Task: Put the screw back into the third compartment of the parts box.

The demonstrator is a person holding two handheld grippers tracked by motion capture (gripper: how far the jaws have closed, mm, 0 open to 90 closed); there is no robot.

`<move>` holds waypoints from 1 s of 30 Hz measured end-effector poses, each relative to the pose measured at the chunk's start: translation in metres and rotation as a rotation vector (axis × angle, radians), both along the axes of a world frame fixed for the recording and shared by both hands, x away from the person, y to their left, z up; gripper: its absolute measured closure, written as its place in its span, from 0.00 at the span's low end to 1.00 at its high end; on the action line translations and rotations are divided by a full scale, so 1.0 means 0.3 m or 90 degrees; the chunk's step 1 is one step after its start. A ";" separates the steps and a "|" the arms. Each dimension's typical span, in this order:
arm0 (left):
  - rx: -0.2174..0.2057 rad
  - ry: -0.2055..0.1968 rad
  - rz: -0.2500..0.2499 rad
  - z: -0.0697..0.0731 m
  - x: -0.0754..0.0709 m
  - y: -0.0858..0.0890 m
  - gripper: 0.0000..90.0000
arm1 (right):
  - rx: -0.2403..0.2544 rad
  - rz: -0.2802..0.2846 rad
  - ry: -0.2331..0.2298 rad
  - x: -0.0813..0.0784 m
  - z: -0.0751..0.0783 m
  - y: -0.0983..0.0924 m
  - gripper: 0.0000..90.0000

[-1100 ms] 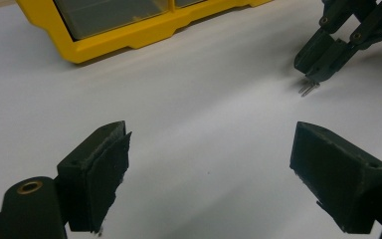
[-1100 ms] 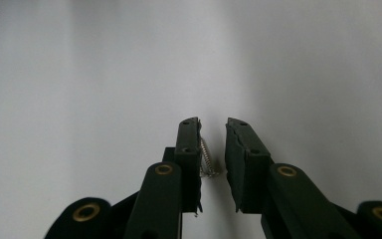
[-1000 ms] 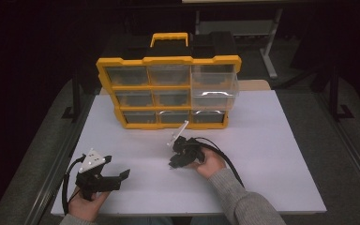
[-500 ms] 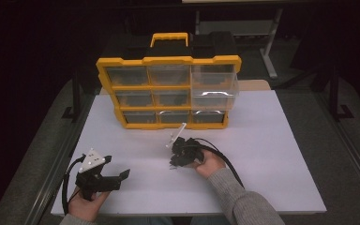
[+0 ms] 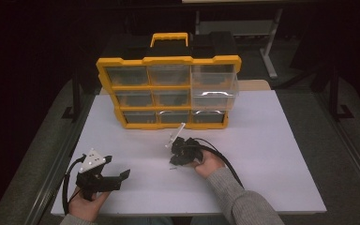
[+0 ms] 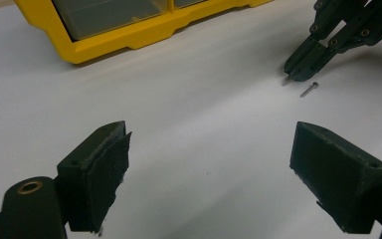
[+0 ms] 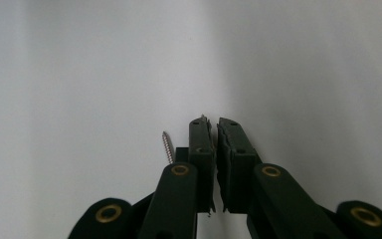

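Right gripper (image 5: 172, 161): near the middle of the white tabletop (image 5: 272, 154), in front of the yellow drawer organizer (image 5: 168, 91), tips angled down onto the surface. Jaws just closing, now drawn together with a sliver of gap. In the right gripper view (image 7: 214, 130), a small metal tip visible at the very end between the pads, apparently a screw pinched there; too small to confirm beyond that. In the left gripper view, the same gripper (image 6: 292, 78) at upper right, a short metal point projecting from its tips against the table.

Second screw (image 7: 167, 147): lying flat and loose on the tabletop, just beside the outer face of one right jaw, not clamped. Same screw (image 6: 309, 89) seen close to the right gripper's tips in the left gripper view.

Left gripper (image 5: 122, 174): near the front left corner of the table, held level above the surface. Jaws wide apart, nothing between them, bare tabletop in the gap (image 6: 209, 149).

Organizer: upright at the far side of the table, one clear drawer (image 5: 214, 89) on the right pulled partly out.
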State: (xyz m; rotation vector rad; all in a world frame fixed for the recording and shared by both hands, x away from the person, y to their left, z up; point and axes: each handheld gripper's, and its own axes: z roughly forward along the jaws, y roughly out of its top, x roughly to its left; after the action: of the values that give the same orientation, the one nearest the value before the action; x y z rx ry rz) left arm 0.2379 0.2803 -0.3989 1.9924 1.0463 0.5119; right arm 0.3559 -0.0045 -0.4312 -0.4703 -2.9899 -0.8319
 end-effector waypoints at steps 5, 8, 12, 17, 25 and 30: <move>0.007 0.000 -0.003 0.001 0.001 0.005 0.16 | 0.019 0.012 0.000 0.016 -0.004 -0.006 0.94; 0.009 -0.001 -0.004 0.002 0.001 0.006 0.16 | 0.019 0.009 0.013 0.011 -0.001 -0.006 0.94; 0.004 -0.004 -0.002 0.002 0.001 0.004 0.16 | 0.025 0.014 0.013 0.003 0.011 -0.007 0.94; 0.002 -0.006 -0.002 0.002 0.000 0.003 0.16 | 0.044 0.026 0.013 -0.007 0.037 -0.012 0.94; -0.002 -0.006 0.001 0.002 0.000 0.000 0.16 | 0.069 0.042 0.015 -0.034 0.107 -0.030 0.94; -0.006 -0.003 0.004 0.001 -0.001 -0.001 0.16 | 0.083 0.053 0.010 -0.063 0.184 -0.036 0.94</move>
State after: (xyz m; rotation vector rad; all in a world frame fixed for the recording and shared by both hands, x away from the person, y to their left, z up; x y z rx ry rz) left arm 0.2376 0.2799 -0.3986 1.9787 1.0496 0.5138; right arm 0.3369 -0.0152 -0.3758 -0.3442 -2.8956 -1.0017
